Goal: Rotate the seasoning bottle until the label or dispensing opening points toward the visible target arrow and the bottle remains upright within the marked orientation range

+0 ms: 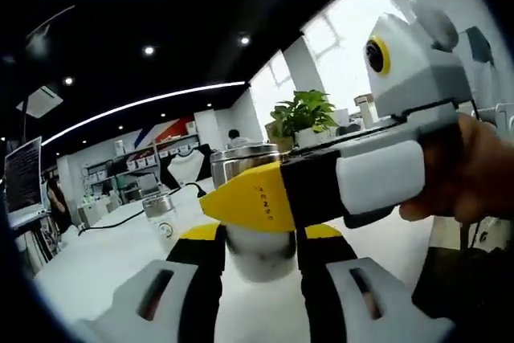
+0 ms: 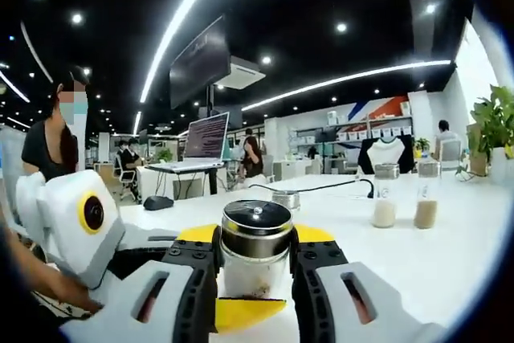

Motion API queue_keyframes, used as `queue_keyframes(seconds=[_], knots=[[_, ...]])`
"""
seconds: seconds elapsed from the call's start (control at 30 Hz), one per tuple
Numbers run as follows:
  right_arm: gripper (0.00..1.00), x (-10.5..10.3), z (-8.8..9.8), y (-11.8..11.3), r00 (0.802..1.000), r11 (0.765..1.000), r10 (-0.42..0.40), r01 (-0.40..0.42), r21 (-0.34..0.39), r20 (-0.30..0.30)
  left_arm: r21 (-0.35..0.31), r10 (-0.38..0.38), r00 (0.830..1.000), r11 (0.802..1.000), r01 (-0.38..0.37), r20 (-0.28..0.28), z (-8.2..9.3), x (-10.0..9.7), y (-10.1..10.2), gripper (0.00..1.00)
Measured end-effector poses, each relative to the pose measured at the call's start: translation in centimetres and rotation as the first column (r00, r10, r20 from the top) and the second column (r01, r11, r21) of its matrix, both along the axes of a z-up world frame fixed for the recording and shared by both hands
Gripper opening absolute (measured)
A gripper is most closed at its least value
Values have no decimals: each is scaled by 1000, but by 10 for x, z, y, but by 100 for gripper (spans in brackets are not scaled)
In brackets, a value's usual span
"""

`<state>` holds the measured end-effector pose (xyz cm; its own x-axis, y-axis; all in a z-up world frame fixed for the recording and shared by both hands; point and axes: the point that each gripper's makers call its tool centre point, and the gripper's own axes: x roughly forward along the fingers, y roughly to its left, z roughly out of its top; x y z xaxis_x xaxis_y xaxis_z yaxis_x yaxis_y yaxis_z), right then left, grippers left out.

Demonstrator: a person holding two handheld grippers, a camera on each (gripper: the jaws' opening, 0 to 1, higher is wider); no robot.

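The seasoning bottle, clear glass with a steel cap, stands upright on the white table. My left gripper is shut on its lower body, with a black, yellow-tipped jaw on each side. The right gripper, held by a hand, comes in from the right, and its yellow jaw crosses the bottle just under the cap. In the right gripper view the bottle sits between my right gripper's jaws, which press on its sides. The left gripper's yellow jaw lies low in front of the bottle.
Two more seasoning bottles and a small round tin stand farther back on the table, with a black cable, a mouse and a laptop. A small glass jar and a plant stand behind the bottle. A person is at the left.
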<state>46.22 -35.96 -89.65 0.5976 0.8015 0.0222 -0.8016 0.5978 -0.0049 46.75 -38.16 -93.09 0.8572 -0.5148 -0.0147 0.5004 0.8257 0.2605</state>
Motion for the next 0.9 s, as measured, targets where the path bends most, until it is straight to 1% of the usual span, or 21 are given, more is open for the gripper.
queue_keyframes(seconds=[0.03, 0.1, 0.17, 0.2, 0.23, 0.3, 0.33, 0.4, 0.43, 0.5, 0.57, 0.6, 0.67, 0.73, 0.77, 0.8, 0.83, 0.87, 0.9], knots=[[31, -1, 2, -1, 1000, 1000, 13, -13, 8, -5, -16, -40, 999, 999, 39, -9, 2, -2, -2, 38], [31, -4, 3, 0, 999, 999, 37, -37, 3, 2, -34, -69, 997, 997, 68, -27, 4, -3, 0, 37], [31, -7, 6, 1, 998, 998, 56, -55, -21, 37, -38, -94, 995, 995, 93, -28, 5, -3, -1, 38], [31, -9, 6, 2, 997, 997, 64, -62, -41, 53, -37, -115, 993, 993, 114, -34, 6, -3, -2, 38], [31, -10, 6, 2, 996, 996, 71, -67, -57, 58, -52, -149, 988, 988, 146, -51, 5, -4, -4, 37], [31, -11, 6, 3, 994, 995, 83, -78, -69, 67, -69, -193, 979, 980, 189, -65, 6, -6, -5, 37], [31, -13, 6, 3, 992, 993, 99, -94, -75, 75, -66, -209, 976, 977, 205, -62, 7, -7, -4, 37], [31, -15, 7, 3, 989, 991, 124, -119, -64, 82, -60, -236, 970, 971, 233, -50, 7, -9, -4, 37], [31, -18, 8, 3, 987, 989, 147, -144, -41, 69, -63, -268, 962, 962, 265, -55, 7, -13, -6, 37], [31, -22, 8, 2, 982, 984, 178, -177, -18, 68, -73, -316, 947, 948, 311, -59, 8, -17, -7, 37], [31, -27, 8, 0, 976, 978, 210, -211, 7, 61, -84, -348, 935, 936, 342, -64, 8, -20, -8, 37], [31, -28, 8, 0, 975, 976, 216, -217, 12, 59, -97, -368, 927, 928, 360, -75, 7, -22, -10, 37], [31, -33, 8, -1, 971, 972, 231, -233, 19, 63, -110, -394, 915, 917, 384, -85, 6, -24, -12, 37], [31, -37, 7, -1, 968, 970, 241, -243, 21, 75, -123, -409, 907, 910, 396, -101, 5, -25, -14, 37], [31, -37, 7, -1, 968, 970, 240, -243, 24, 78, -128, -403, 909, 912, 389, -108, 5, -24, -14, 37], [31, -36, 7, -1, 970, 972, 230, -233, 32, 75, -125, -387, 915, 919, 373, -116, 4, -23, -14, 37], [31, -34, 7, -2, 974, 974, 219, -222, 41, 65, -114, -360, 925, 931, 348, -121, 3, -23, -15, 36], [31, -33, 7, -2, 976, 976, 209, -212, 46, 62, -118, -333, 933, 941, 319, -134, 2, -21, -14, 36], [31, -32, 6, -1, 978, 978, 197, -201, 50, 68, -126, -294, 946, 952, 278, -139, 2, -19, -13, 36]])
